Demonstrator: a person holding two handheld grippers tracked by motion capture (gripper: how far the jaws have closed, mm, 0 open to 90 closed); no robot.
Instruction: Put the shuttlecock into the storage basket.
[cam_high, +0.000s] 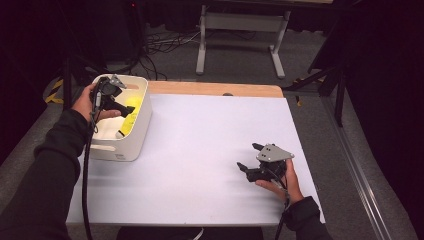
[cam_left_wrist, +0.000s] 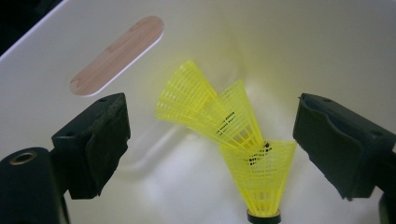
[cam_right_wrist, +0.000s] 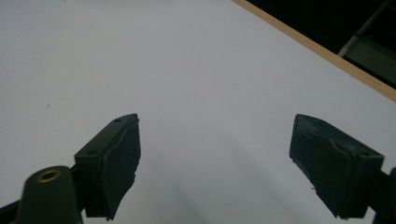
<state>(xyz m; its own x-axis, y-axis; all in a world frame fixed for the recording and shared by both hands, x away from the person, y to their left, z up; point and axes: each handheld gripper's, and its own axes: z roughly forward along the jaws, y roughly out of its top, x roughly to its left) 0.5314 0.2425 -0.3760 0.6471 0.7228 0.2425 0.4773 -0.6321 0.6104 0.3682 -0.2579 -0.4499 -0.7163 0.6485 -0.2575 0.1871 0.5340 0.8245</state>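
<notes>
A white bin (cam_high: 125, 150) stands at the table's left side with yellow plastic shuttlecocks (cam_high: 131, 112) inside. My left gripper (cam_high: 125, 120) hangs over the bin and points down into it. In the left gripper view its jaws stand wide apart on either side of three shuttlecocks (cam_left_wrist: 233, 121) lying against the bin's wall (cam_left_wrist: 289, 46), and the pads (cam_left_wrist: 107, 140) touch none of them. My right gripper (cam_high: 248, 155) rests low over the white tabletop (cam_high: 200, 150) at the right front, open, with nothing between its fingers (cam_right_wrist: 116, 154).
The bin's wall has an oval handle slot (cam_left_wrist: 116, 53). A wooden strip (cam_high: 215, 88) runs along the table's far edge. Beyond it stand a white desk frame (cam_high: 240, 22) and cables on the floor (cam_high: 160, 42).
</notes>
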